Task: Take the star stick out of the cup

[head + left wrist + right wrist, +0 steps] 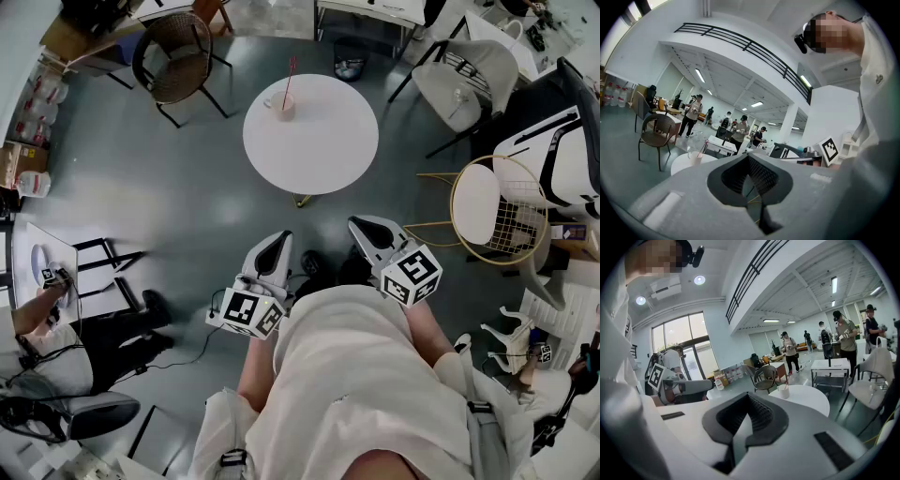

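A pale cup (281, 106) stands near the far left edge of a round white table (323, 150), with a thin red stick (290, 77) rising out of it. The left gripper view shows the cup (695, 157) and the right gripper view shows the cup (783, 391) with the stick (787, 380), both small and far off. My left gripper (278, 241) and right gripper (362, 225) are held close to my body, well short of the table. In both gripper views the left gripper (749, 158) and right gripper (749, 398) have their jaws together with nothing between them.
A wicker chair (178, 58) stands behind the table at left, a white chair (473, 80) at back right, and a gold wire chair (497, 211) to the right. A seated person (56, 328) works at my left. Several people stand in the background.
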`<state>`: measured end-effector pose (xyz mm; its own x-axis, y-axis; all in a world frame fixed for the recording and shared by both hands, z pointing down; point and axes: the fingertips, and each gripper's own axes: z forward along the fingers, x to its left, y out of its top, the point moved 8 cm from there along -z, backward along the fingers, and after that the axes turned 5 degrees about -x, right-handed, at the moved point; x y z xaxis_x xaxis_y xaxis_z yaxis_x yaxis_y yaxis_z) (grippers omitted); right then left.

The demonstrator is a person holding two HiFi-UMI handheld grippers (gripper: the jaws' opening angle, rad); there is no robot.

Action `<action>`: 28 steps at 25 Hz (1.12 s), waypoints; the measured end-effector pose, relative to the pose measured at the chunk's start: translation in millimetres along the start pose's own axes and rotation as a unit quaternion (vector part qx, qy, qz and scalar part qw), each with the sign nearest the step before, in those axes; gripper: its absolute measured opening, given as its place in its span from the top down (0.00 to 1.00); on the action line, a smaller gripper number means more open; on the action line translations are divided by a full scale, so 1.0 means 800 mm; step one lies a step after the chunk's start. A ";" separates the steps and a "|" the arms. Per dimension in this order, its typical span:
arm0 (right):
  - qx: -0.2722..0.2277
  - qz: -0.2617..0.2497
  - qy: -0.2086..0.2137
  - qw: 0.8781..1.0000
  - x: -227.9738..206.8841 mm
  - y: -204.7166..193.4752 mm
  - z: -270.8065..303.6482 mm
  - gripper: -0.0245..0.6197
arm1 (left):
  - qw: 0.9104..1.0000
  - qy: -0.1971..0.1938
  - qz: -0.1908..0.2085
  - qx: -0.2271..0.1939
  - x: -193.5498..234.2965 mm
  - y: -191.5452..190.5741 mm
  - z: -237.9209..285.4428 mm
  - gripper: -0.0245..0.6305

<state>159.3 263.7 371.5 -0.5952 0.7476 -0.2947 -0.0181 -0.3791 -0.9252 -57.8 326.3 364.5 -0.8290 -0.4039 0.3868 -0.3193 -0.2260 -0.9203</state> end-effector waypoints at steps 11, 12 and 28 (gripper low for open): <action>0.003 -0.021 -0.002 1.000 0.013 0.000 0.011 0.95 | 1.000 0.004 0.013 -0.004 0.018 0.001 -0.005 0.95; 0.002 -0.022 -0.004 1.000 0.015 0.000 0.011 0.95 | 1.000 0.005 0.013 -0.003 0.020 0.000 -0.007 0.95; -0.052 -0.009 -0.001 0.999 0.027 0.022 0.016 0.95 | 1.000 0.014 0.014 0.010 0.047 0.006 -0.011 0.95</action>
<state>136.3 266.3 352.1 -0.5979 0.7518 -0.2779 0.0555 -0.3071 -0.9501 -94.5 317.8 374.1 -0.8497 -0.3859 0.3593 -0.2875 -0.2320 -0.9292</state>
